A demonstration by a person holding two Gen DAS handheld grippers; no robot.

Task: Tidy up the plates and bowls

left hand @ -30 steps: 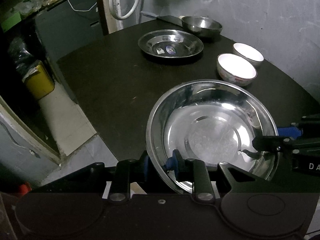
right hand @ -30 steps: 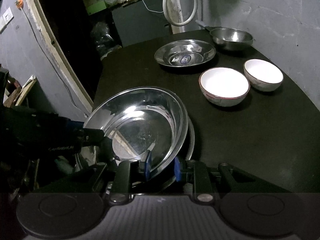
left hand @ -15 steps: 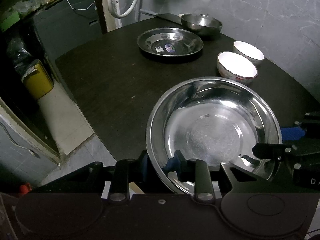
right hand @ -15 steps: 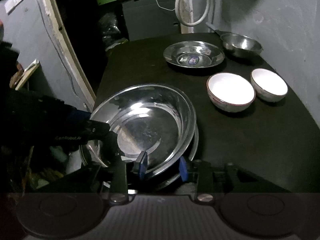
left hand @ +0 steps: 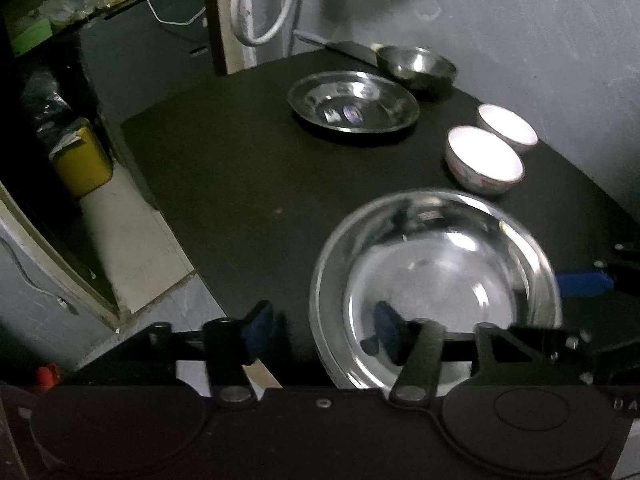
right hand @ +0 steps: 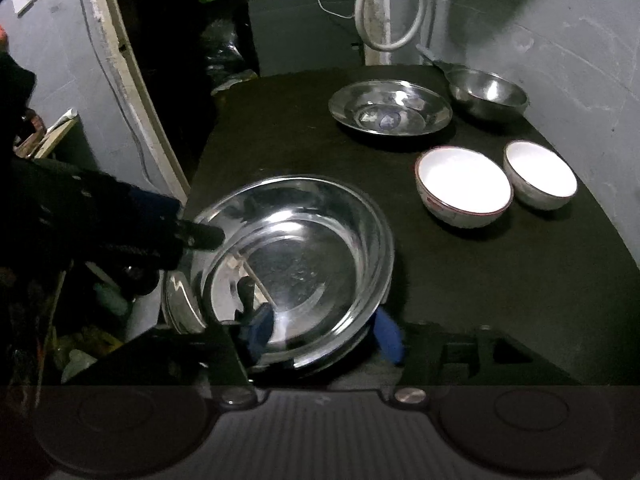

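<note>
A large steel plate point(left hand: 436, 280) point(right hand: 296, 256) lies near the front edge of the black table point(left hand: 240, 168), on what looks like a second steel plate whose rim point(right hand: 176, 300) shows beneath. My left gripper point(left hand: 322, 324) straddles its left rim, jaws opening, blue pads off the metal. My right gripper point(right hand: 324, 332) straddles the near-right rim, jaws also opening, pads clear of it. Farther back stand another steel plate point(left hand: 352, 106) point(right hand: 390, 108), a steel bowl point(left hand: 416, 65) point(right hand: 486, 94) and two white bowls point(left hand: 484, 160) point(right hand: 540, 174).
The table's left edge drops to a tiled floor with a yellow container point(left hand: 82, 160). A grey wall point(left hand: 540, 40) runs behind and to the right of the table. A white hose point(left hand: 264, 4) hangs on a post at the back.
Both grippers went from shut on the large plate's rim to open. The plate dropped from tilted to lying flat.
</note>
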